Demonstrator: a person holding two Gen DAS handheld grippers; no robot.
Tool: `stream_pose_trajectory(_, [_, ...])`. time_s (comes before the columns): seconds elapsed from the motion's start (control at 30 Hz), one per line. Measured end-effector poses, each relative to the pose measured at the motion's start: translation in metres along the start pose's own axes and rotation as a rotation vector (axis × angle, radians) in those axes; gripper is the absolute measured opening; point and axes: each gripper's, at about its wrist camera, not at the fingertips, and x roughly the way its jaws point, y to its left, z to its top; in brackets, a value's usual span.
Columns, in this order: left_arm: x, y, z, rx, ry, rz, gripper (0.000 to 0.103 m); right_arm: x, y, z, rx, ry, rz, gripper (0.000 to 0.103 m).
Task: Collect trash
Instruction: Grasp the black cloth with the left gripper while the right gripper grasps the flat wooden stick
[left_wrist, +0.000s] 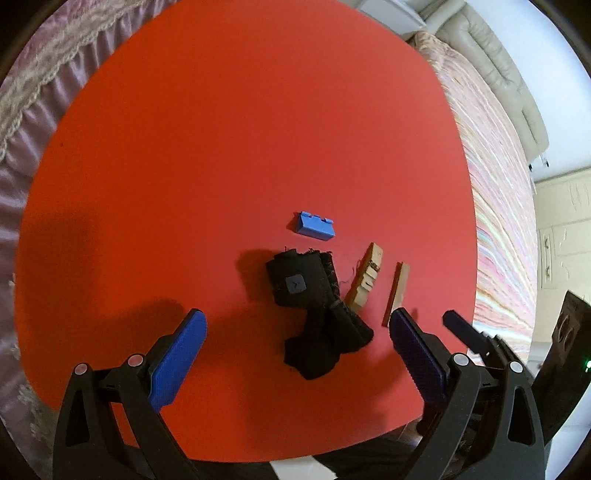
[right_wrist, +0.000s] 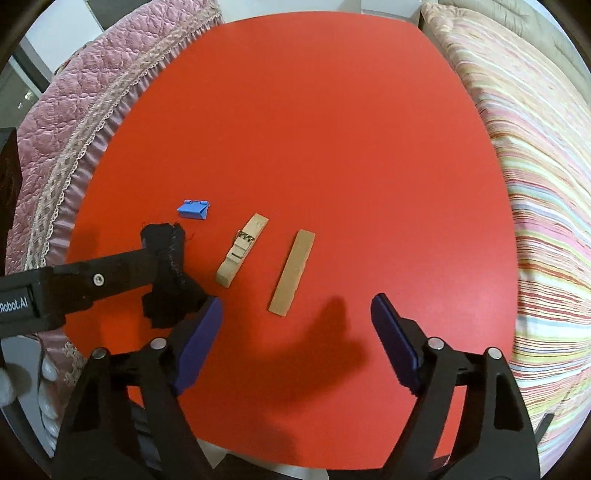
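Observation:
On the red table (left_wrist: 221, 147) lie a crumpled black cloth scrap (left_wrist: 317, 325) with a grey patch, a small blue plastic piece (left_wrist: 314, 226), a wooden clothespin half (left_wrist: 365, 280) with its spring, and a flat wooden strip (left_wrist: 397, 288). My left gripper (left_wrist: 295, 317) hangs open over the cloth, one blue pad on each side, not touching it. In the right wrist view the strip (right_wrist: 291, 271) lies just ahead of my open right gripper (right_wrist: 297, 299), with the clothespin half (right_wrist: 242, 249) and blue piece (right_wrist: 194, 209) further left. The left gripper's black finger partly hides the cloth (right_wrist: 170, 295) there.
A pink quilted bedspread (right_wrist: 74, 122) borders the table on the left and a striped blanket (right_wrist: 535, 184) on the right. A beige sofa (left_wrist: 491, 55) stands behind. The far half of the red table holds nothing. A black device (left_wrist: 569, 350) with a green light sits at the right.

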Motion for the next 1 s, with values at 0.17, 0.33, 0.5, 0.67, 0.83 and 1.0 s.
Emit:
stream_pose_trajectory(0.17, [0.011,0.004,0.004,-0.03,0.006,0.007,0.082,0.012,-0.001,0.002,0.017,0.007,0.003,0.065])
stream_pose_trajectory(0.33, [0.011,0.002,0.005,-0.029,-0.007,0.021,0.07,0.019,0.0,0.004,0.021,0.003,0.0,0.048])
stream_pose_trajectory(0.5, [0.012,0.001,0.003,-0.017,-0.003,0.019,0.047,0.02,0.008,0.006,-0.015,-0.002,-0.033,0.032])
stream_pose_trajectory(0.67, [0.013,-0.003,0.002,0.014,-0.005,0.024,0.038,0.021,0.009,0.005,-0.04,-0.002,-0.059,0.012])
stream_pose_trajectory(0.83, [0.009,-0.006,0.002,0.039,-0.014,0.018,0.03,0.021,0.008,0.004,-0.044,-0.003,-0.051,0.011])
stream_pose_trajectory(1.0, [0.005,-0.005,-0.001,0.068,-0.031,0.018,0.024,0.017,0.005,0.002,-0.034,-0.011,-0.05,0.011])
